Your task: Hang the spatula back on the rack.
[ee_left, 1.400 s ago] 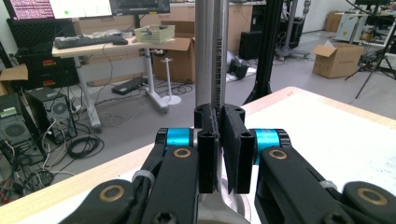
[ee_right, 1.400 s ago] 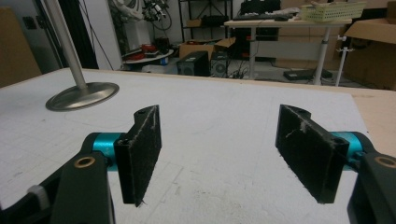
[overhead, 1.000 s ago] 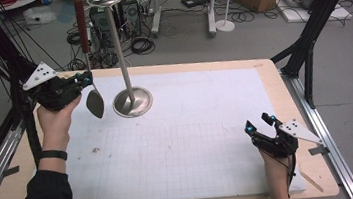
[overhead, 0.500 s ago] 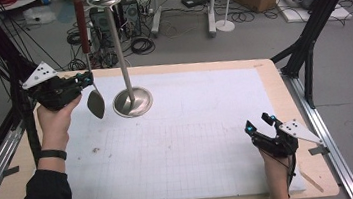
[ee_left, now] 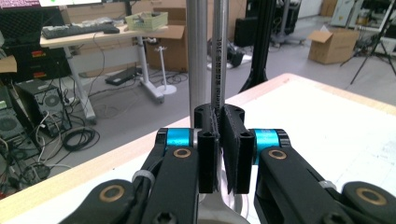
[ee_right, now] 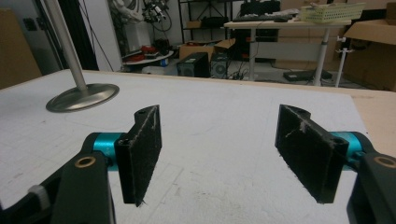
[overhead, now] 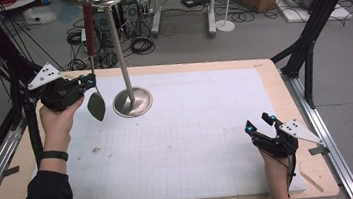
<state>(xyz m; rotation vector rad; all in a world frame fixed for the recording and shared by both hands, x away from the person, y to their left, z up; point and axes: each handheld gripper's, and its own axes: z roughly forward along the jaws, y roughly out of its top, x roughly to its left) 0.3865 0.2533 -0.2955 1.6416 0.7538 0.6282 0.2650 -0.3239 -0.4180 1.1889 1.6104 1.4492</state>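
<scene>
Nothing moved: my left gripper (overhead: 90, 81) fingers stay clamped on the spatula (overhead: 95, 91) beside the stand (overhead: 132, 101); right gripper (overhead: 258, 127) fingers apart, idle. Next I'd hang it.

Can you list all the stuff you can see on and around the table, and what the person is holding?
Spatula: one, silver blade with dark red handle, upright, hanging by its shaft from the left tongs beside the stand.
Metal stand: one, silver, round base on the mat's far left part, tall pole rising.
Mat: one, white with a grid, covering the table.
Table: one, light wood, rim showing round the mat.
Left tongs: one, black with blue, shut on the spatula's shaft.
Right tongs: one, black with blue, open, holding nothing, near the table's right corner.
</scene>
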